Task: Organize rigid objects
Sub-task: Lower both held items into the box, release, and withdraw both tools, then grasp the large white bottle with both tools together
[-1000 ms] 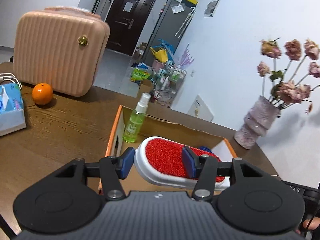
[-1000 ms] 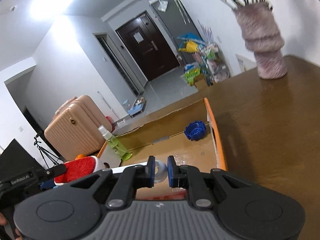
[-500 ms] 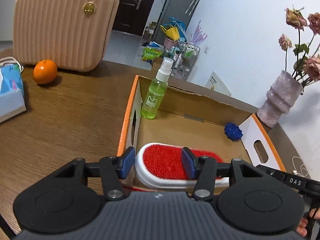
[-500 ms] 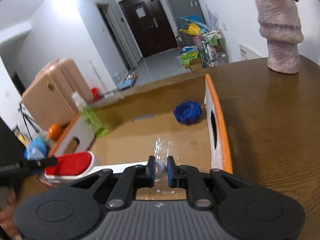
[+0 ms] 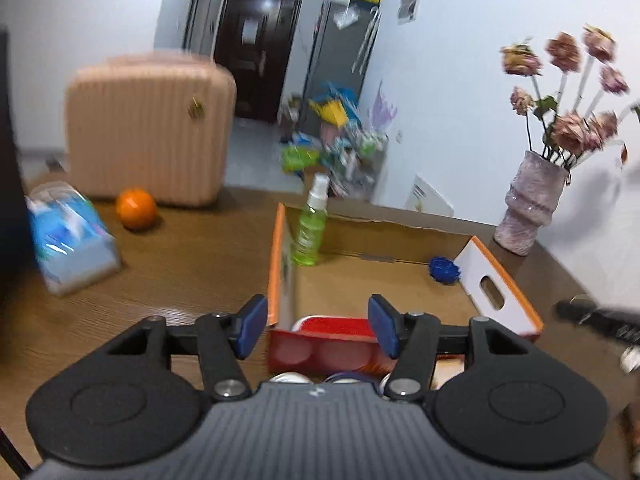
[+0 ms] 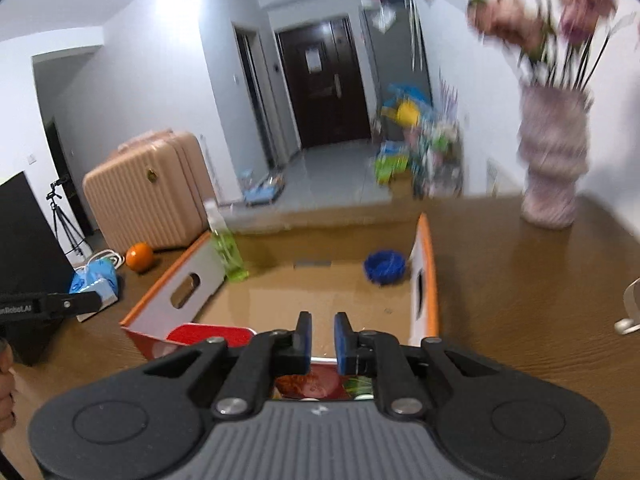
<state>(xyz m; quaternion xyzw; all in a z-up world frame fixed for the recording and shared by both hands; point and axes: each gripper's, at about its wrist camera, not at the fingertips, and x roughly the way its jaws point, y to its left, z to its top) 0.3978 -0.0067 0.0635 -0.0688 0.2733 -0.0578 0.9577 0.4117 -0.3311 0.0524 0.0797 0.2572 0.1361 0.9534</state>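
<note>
A red-and-white brush (image 5: 334, 325) lies in the near left corner of the open cardboard box (image 5: 280, 240), also seen in the right wrist view (image 6: 208, 334). My left gripper (image 5: 318, 330) is open and empty just above the box's near wall. My right gripper (image 6: 320, 338) is slightly open, empty, above the near edge of the box (image 6: 426, 248). A green spray bottle (image 5: 311, 226) stands in the far left corner and a blue cap (image 5: 444, 270) lies at the far right. Both also show in the right wrist view: the bottle (image 6: 226, 248) and the cap (image 6: 385, 267).
A pink suitcase (image 5: 148, 132), an orange (image 5: 136, 208) and a blue tissue pack (image 5: 70, 236) sit on the wooden table left of the box. A vase of dried flowers (image 5: 532, 204) stands at the far right. A clear object (image 6: 630, 308) lies at the table's right.
My left gripper opened and let go of the brush, which now lies in the box. My right gripper let go of the brush handle and opened slightly. Both pulled back.
</note>
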